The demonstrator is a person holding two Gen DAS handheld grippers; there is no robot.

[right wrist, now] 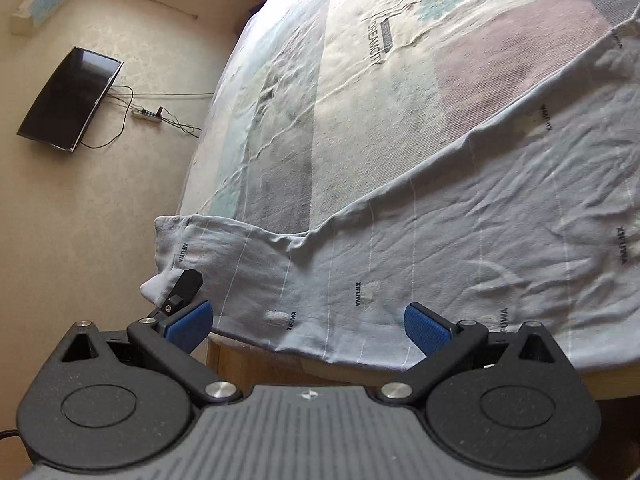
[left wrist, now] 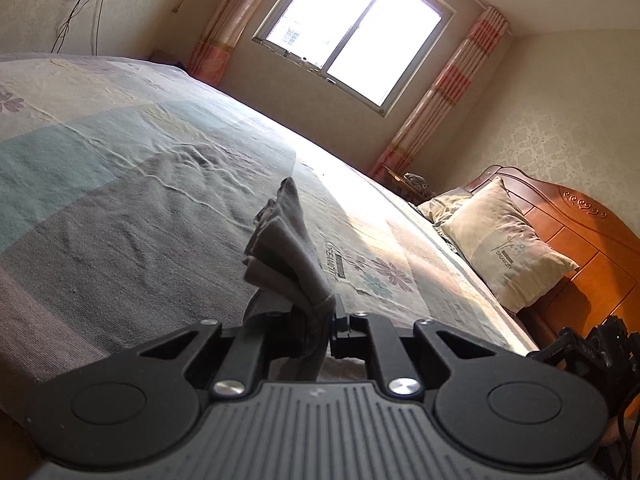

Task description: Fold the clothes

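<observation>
- The shirt (right wrist: 460,216) lies flat on the bed (right wrist: 360,92), and one sleeve (right wrist: 224,248) reaches the bed's edge.
- The pillow (left wrist: 504,244) leans on the headboard (left wrist: 592,240).
- The window (left wrist: 352,36) is behind the bed.

left wrist view skims low over the bed (left wrist: 120,184) toward the window (left wrist: 352,36); right wrist view looks down close on it.

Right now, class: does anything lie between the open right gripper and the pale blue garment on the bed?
Nothing visible does. The right gripper hangs open directly over the pale blue garment at the bed edge, with only clear space between.
</observation>
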